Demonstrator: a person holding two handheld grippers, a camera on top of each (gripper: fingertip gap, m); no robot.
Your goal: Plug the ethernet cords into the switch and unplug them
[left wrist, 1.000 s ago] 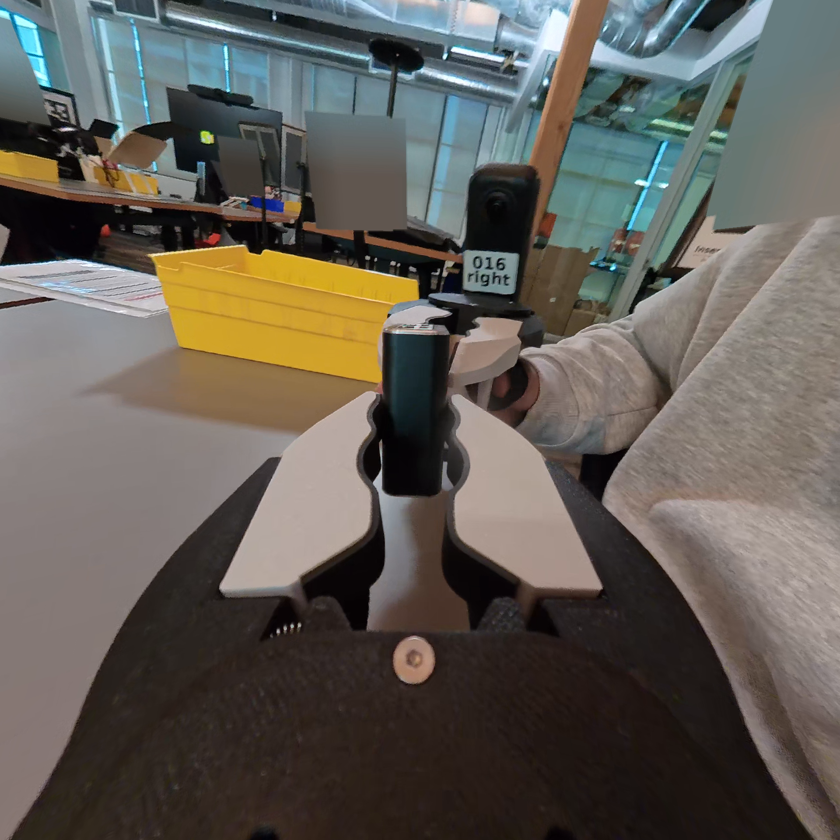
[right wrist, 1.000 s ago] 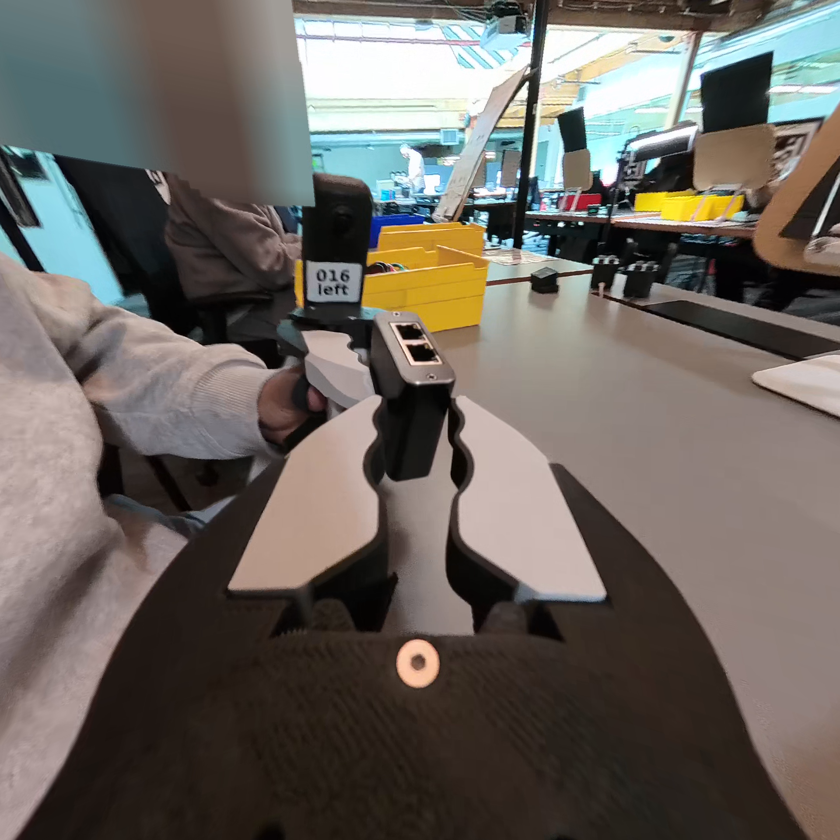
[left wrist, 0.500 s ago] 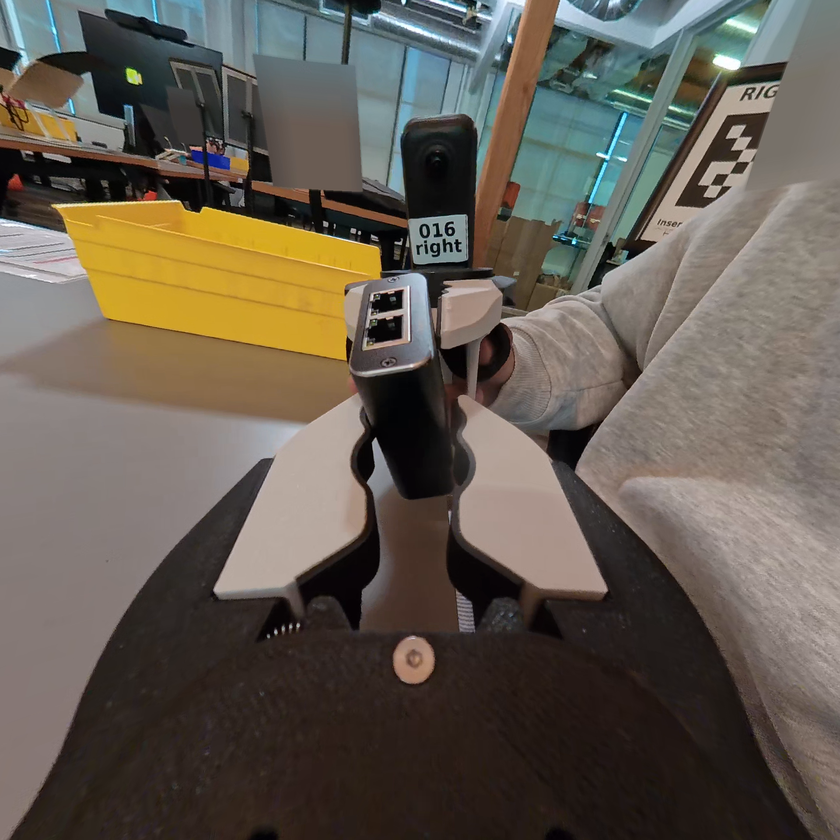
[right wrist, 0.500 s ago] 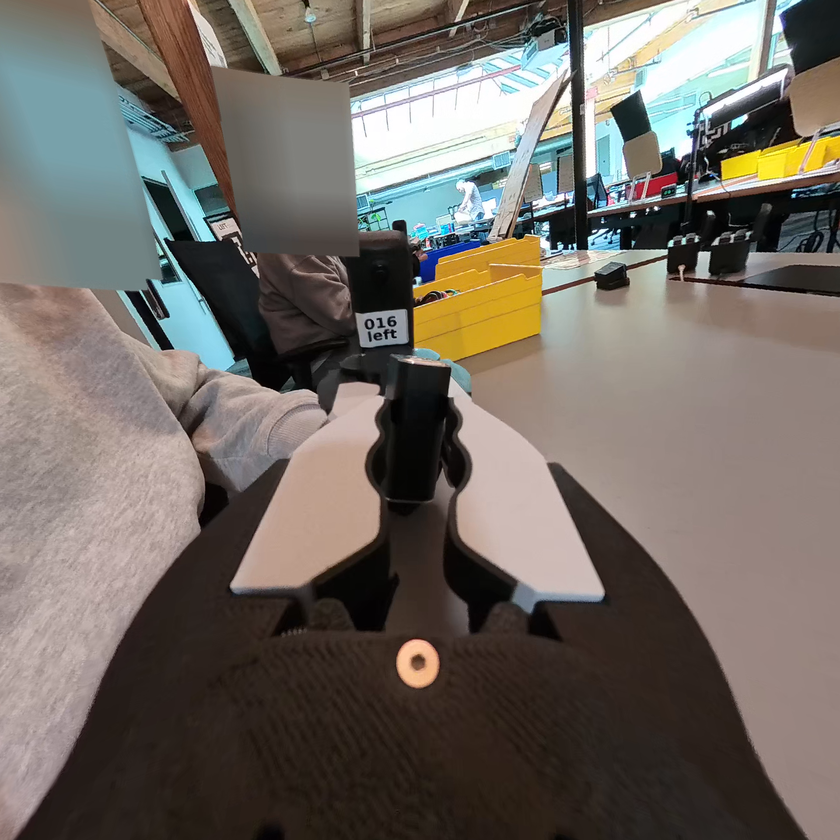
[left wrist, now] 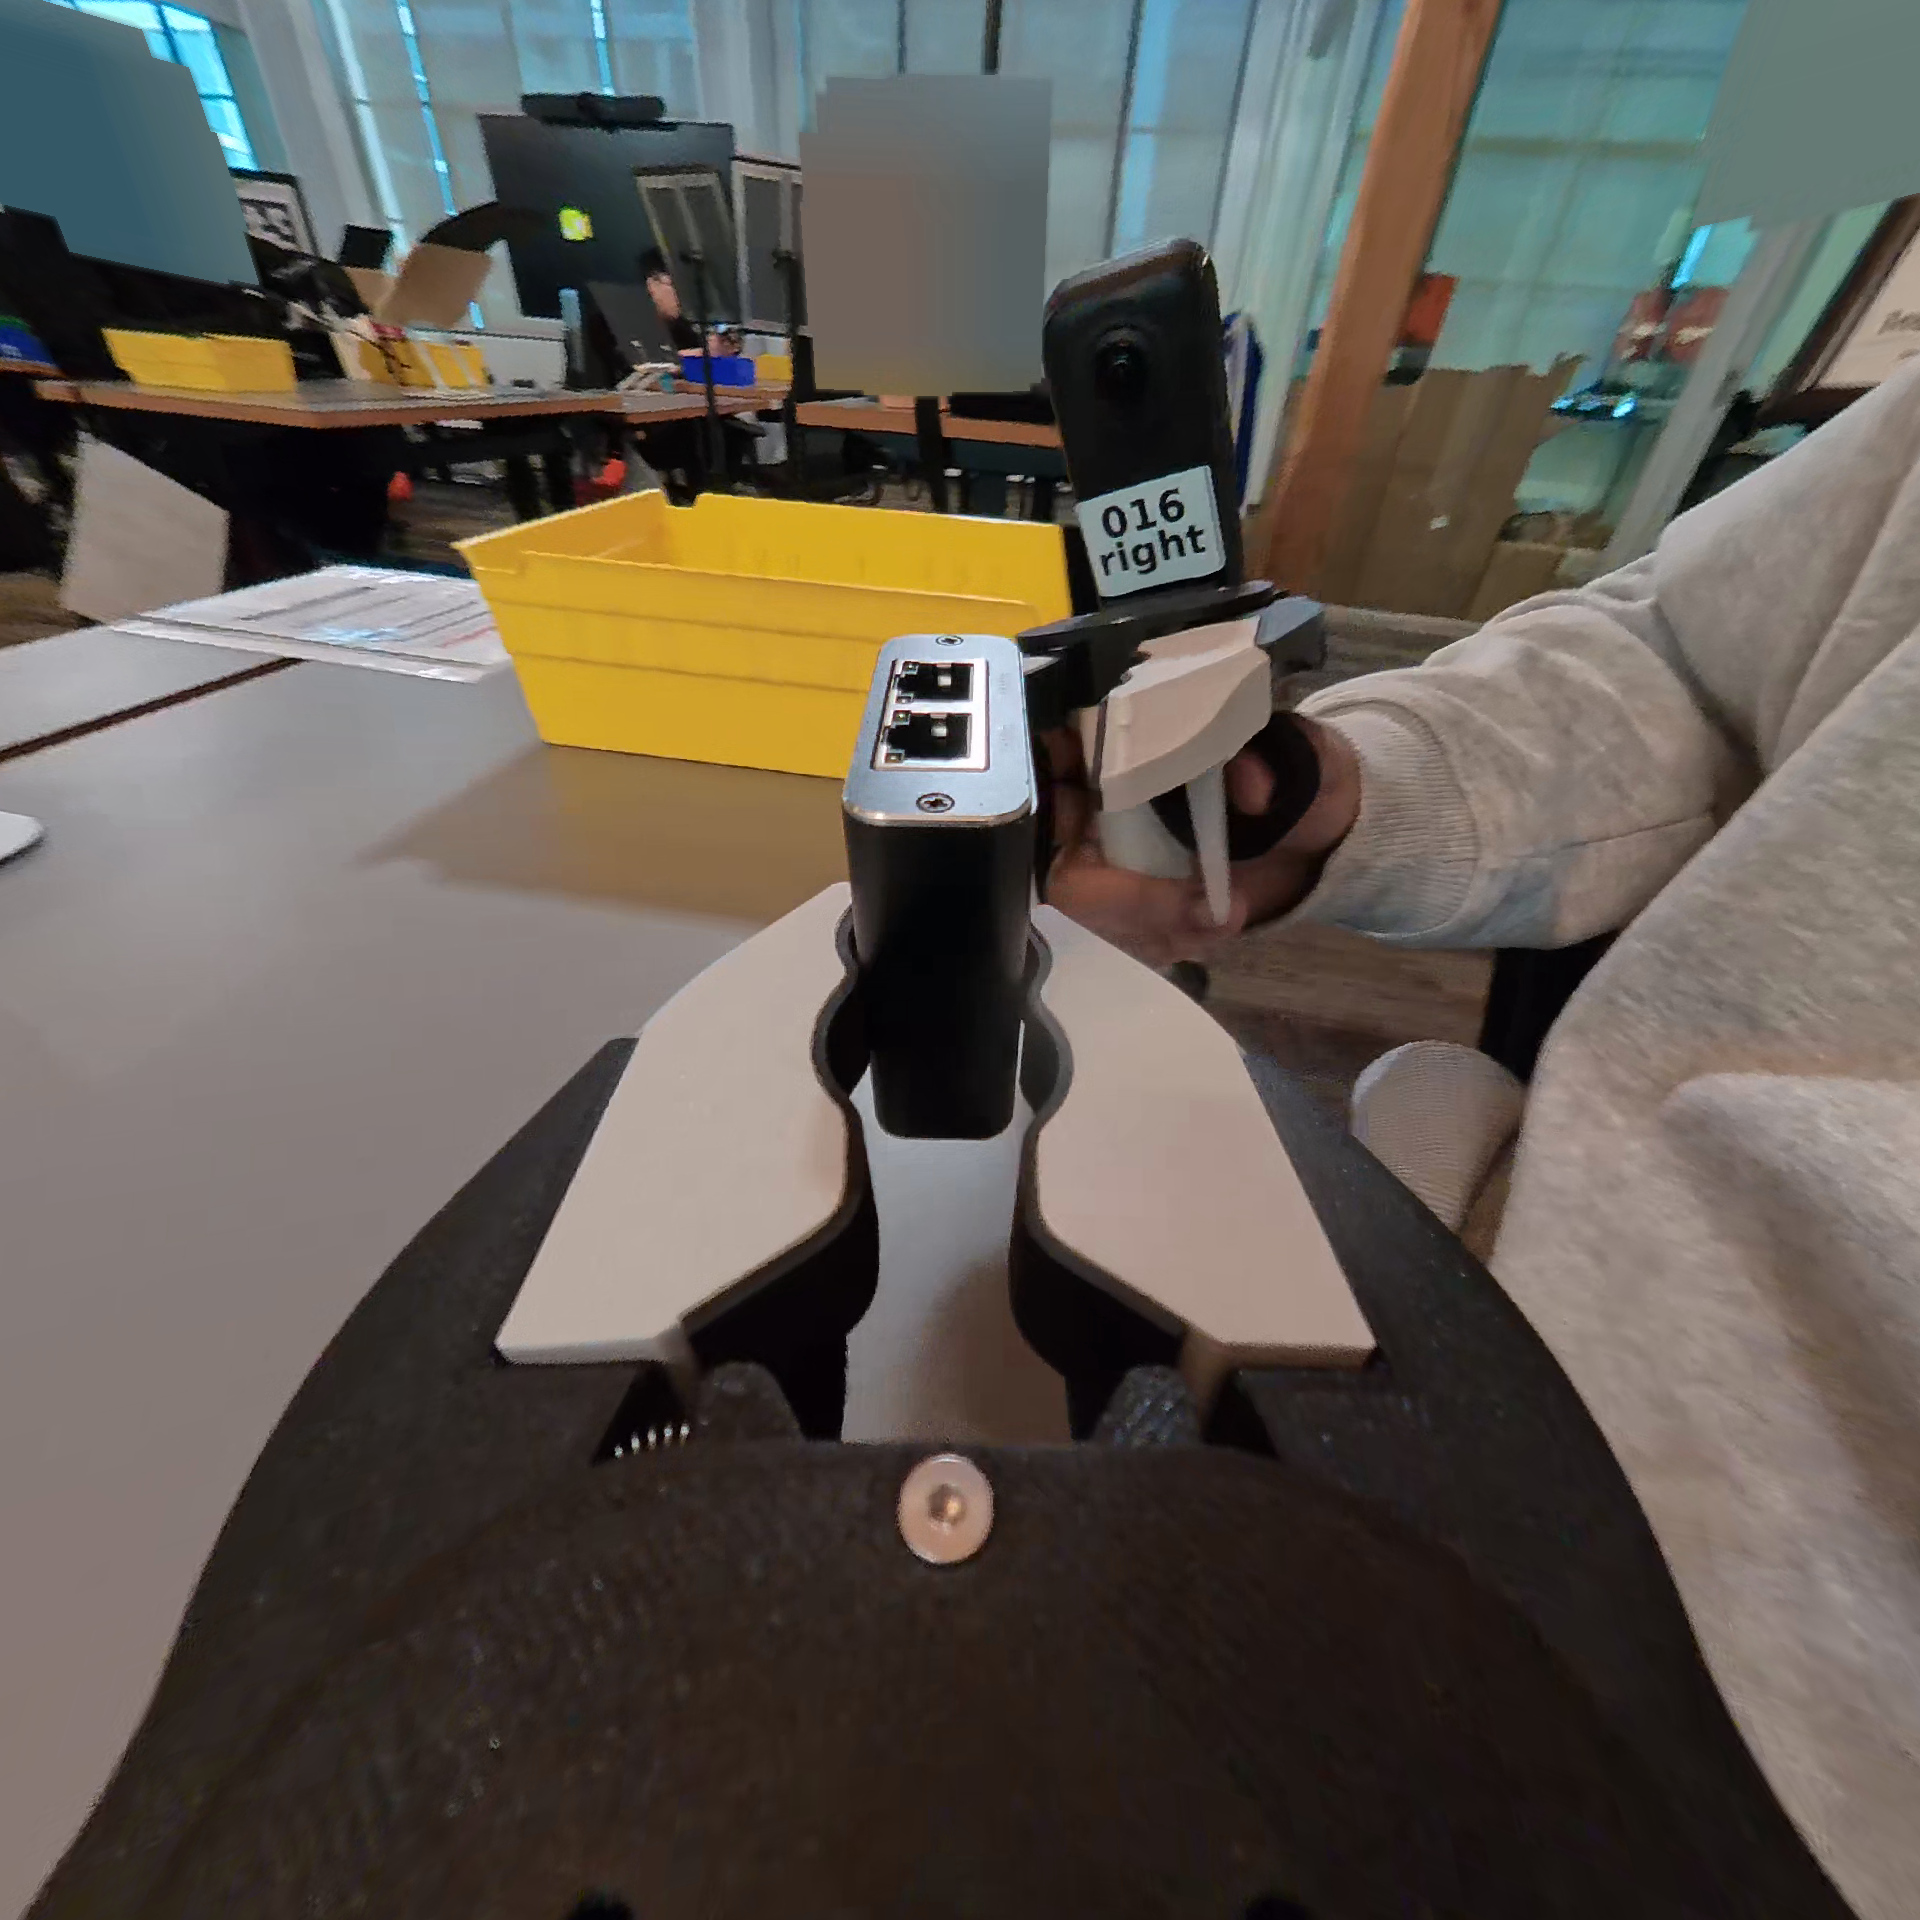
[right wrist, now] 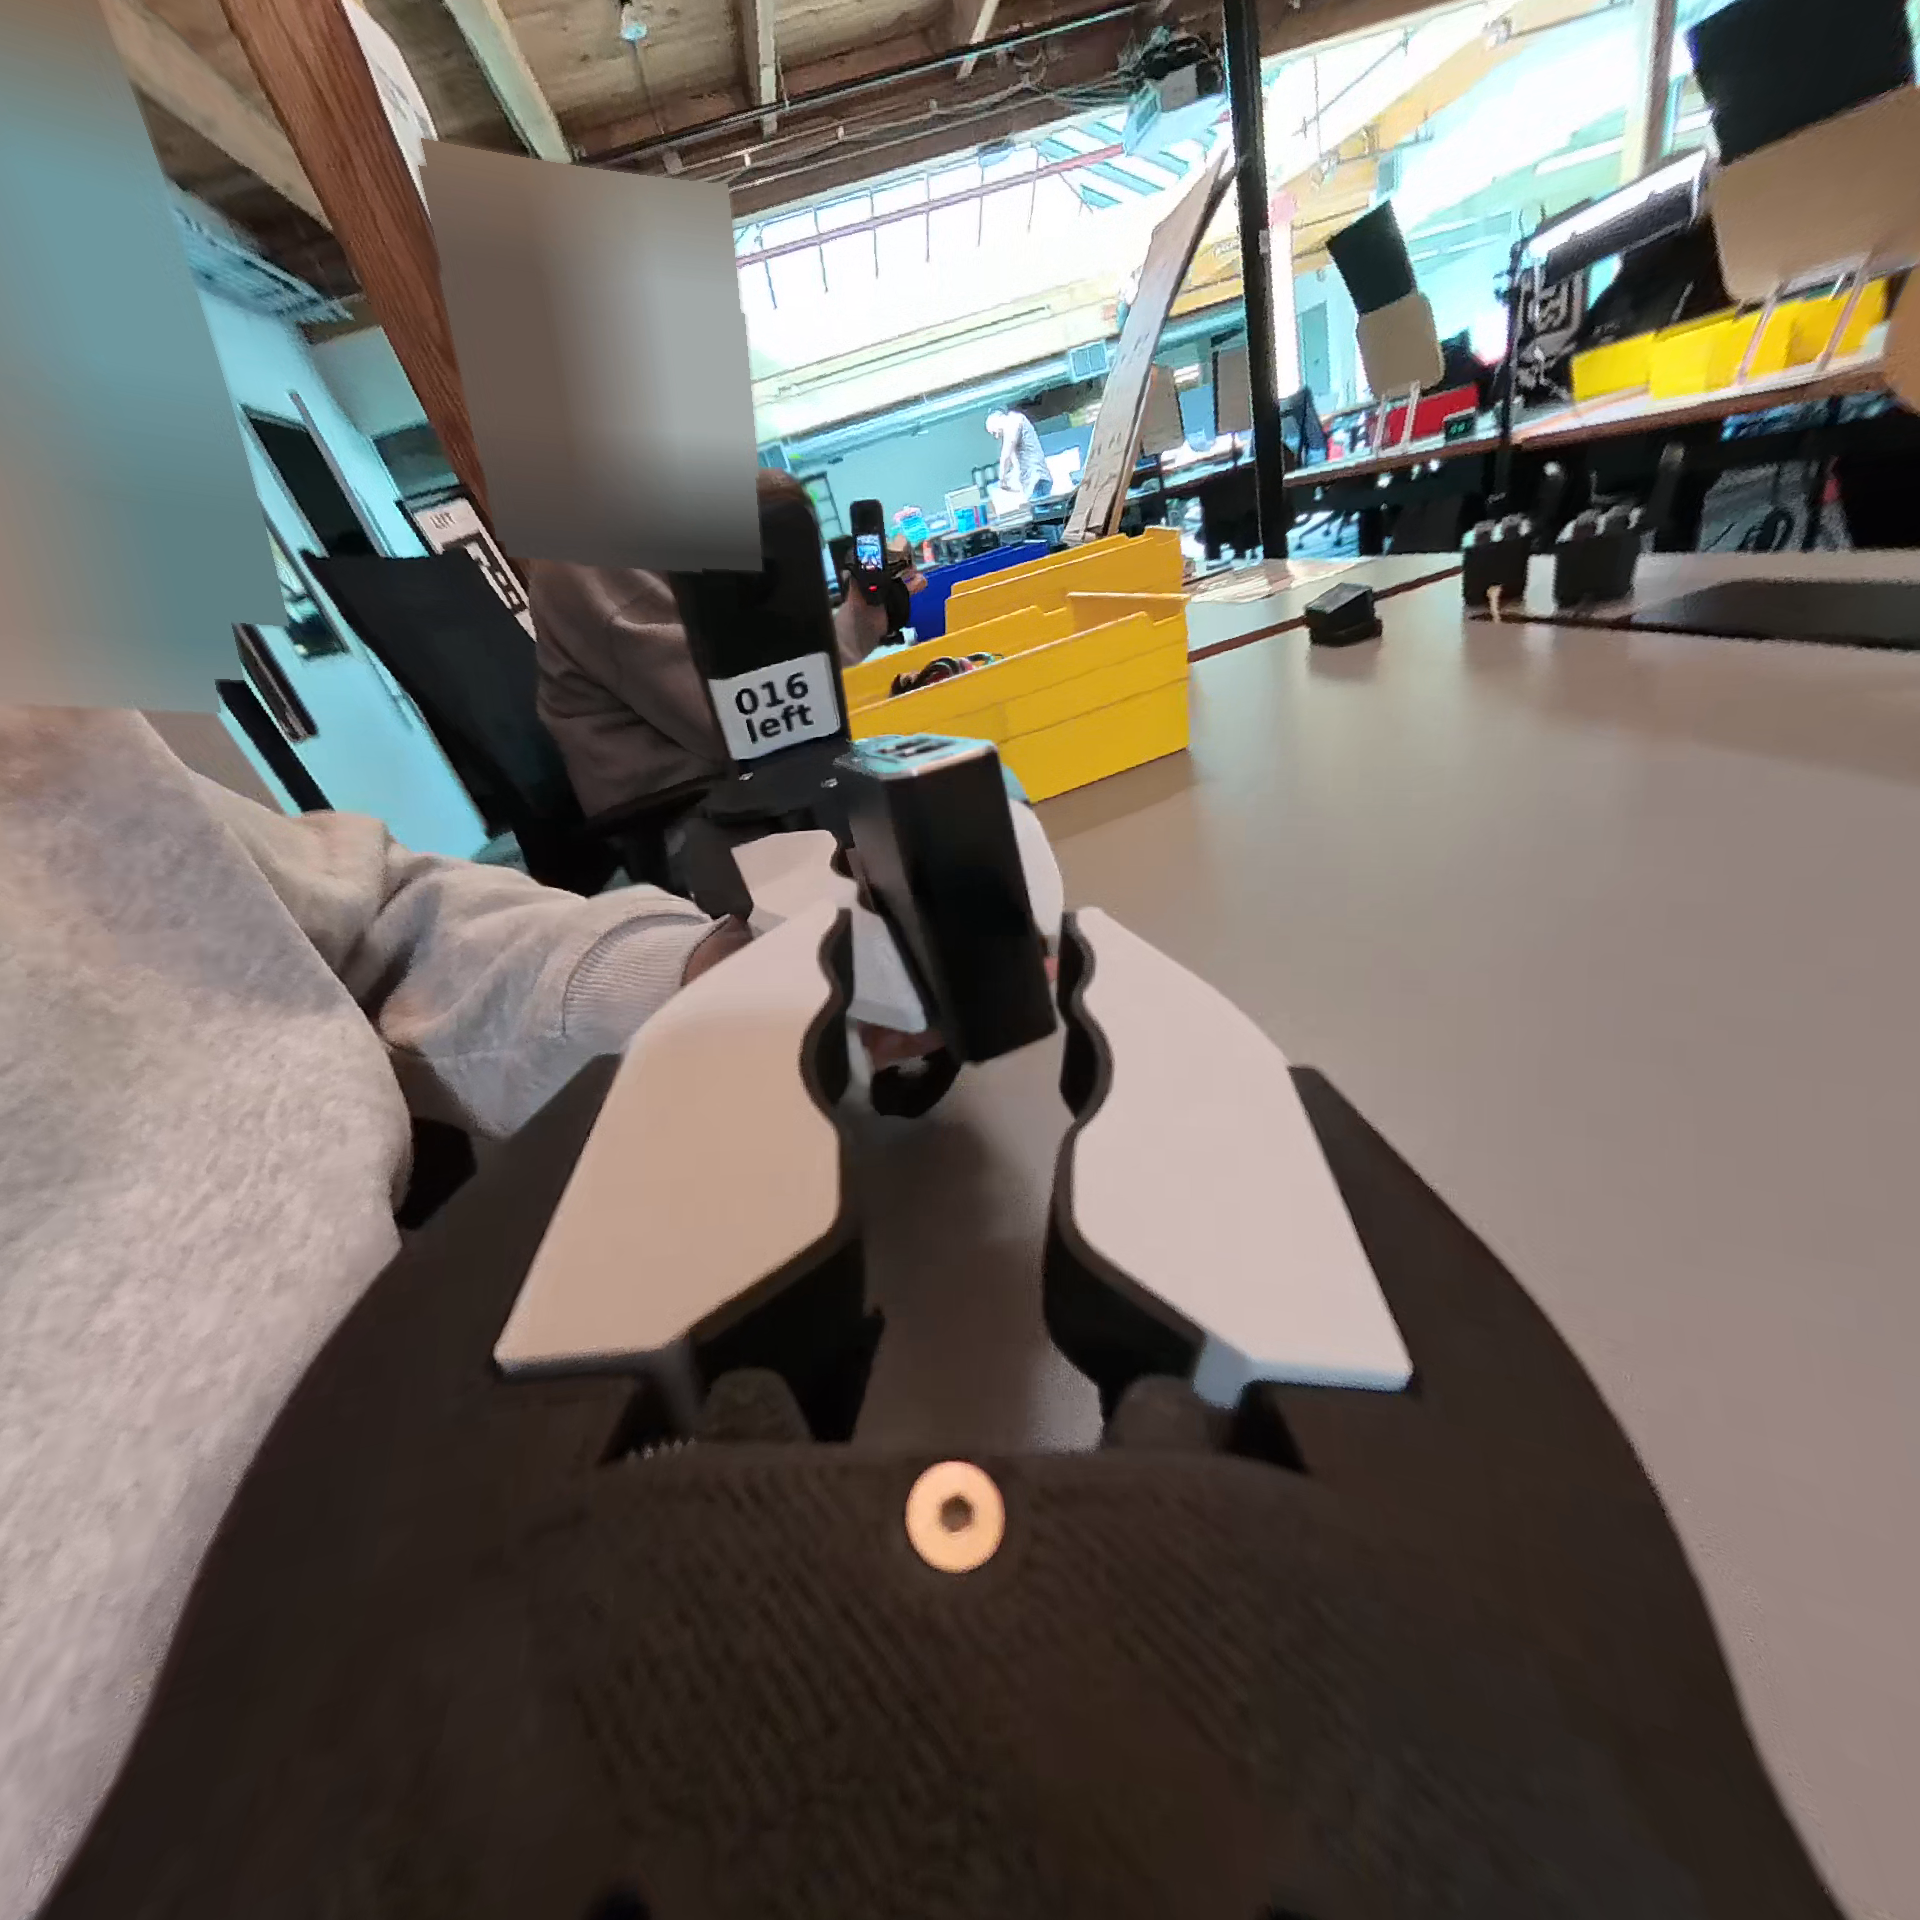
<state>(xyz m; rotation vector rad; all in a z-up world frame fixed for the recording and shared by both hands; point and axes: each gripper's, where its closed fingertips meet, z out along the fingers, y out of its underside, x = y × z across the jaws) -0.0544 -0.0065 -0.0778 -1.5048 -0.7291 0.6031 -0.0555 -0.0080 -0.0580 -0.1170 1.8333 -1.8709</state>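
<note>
1. The left gripper [left wrist: 940,997] is clamped on the switch [left wrist: 940,883], a small black box with a silver end face. Both pale fingers [left wrist: 727,1122] press against its long sides.
2. The switch stands up out of the left gripper's notch. Its end face with two stacked ports [left wrist: 932,712] points away from the tongs and slightly upward, and both ports are bare.
3. In the left wrist view the right gripper [left wrist: 1174,727] shows just past the switch and to its right, held by a hand [left wrist: 1195,883] in a grey sleeve [left wrist: 1507,790]. A dark camera [left wrist: 1138,416] with a white sticker stands upright on top of it.
4. The right gripper [right wrist: 951,997] has its fingers [right wrist: 1184,1122] spread apart, and there is a clear gap on the left side of the switch [right wrist: 961,914].
5. In the right wrist view the switch leans between the right gripper's fingertips, tilted to the left. Whether its right edge touches the right finger cannot be told.
6. Behind the switch in that view sits the left gripper [right wrist: 894,935], with its own sticker-marked camera [right wrist: 774,644] above it.
7. Both pairs of tongs are held above a grey table [left wrist: 260,987].
8. A yellow bin [left wrist: 769,634] rests on the table well beyond the left gripper, ahead and to its left. Sheets of paper [left wrist: 332,618] lie left of the bin.
9. In the right wrist view, yellow bins [right wrist: 1049,665] sit on the table beyond the switch.
</note>
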